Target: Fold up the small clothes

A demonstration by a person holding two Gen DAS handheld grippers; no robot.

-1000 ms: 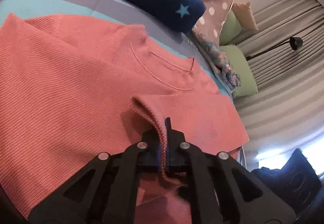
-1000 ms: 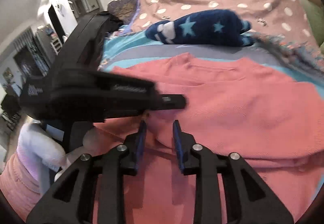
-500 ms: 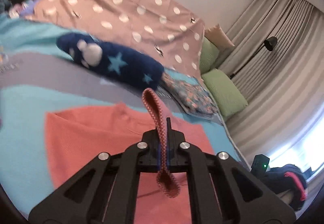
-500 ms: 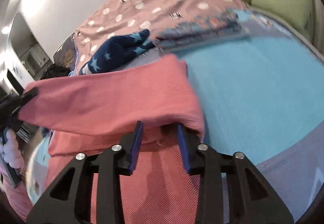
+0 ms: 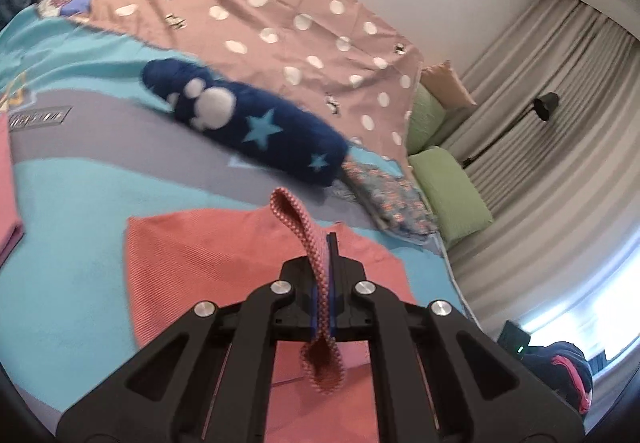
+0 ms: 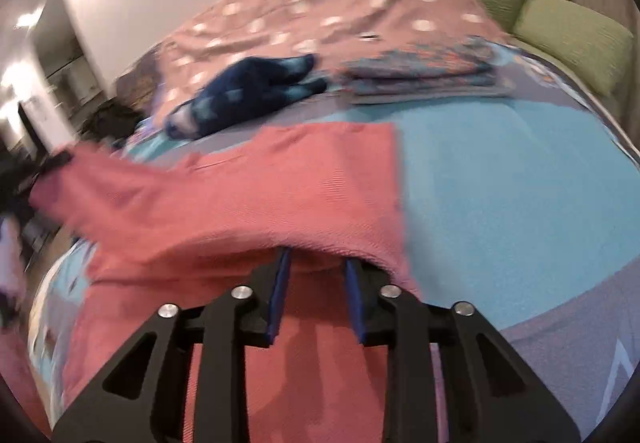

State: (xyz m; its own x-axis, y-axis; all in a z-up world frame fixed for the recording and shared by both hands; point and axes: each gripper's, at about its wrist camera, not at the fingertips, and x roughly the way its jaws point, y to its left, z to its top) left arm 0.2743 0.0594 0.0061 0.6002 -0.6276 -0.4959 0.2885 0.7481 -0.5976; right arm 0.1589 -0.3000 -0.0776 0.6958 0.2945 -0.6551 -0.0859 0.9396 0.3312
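Step in hand: a fold of the coral knit top (image 6: pixel 256 187), which lies partly on the turquoise bedspread (image 6: pixel 500 179) with one side lifted. Left gripper (image 5: pixel 323 275): jaws pressed together, pinching the top's ribbed edge (image 5: pixel 294 219), raised above the bed. Right gripper (image 6: pixel 316 283): jaws part open and closing, a raised fold of the top draped over the tips; pads not clearly pressing cloth. Next, judged: right secures its grip, then both carry the edge across and lay it flat.
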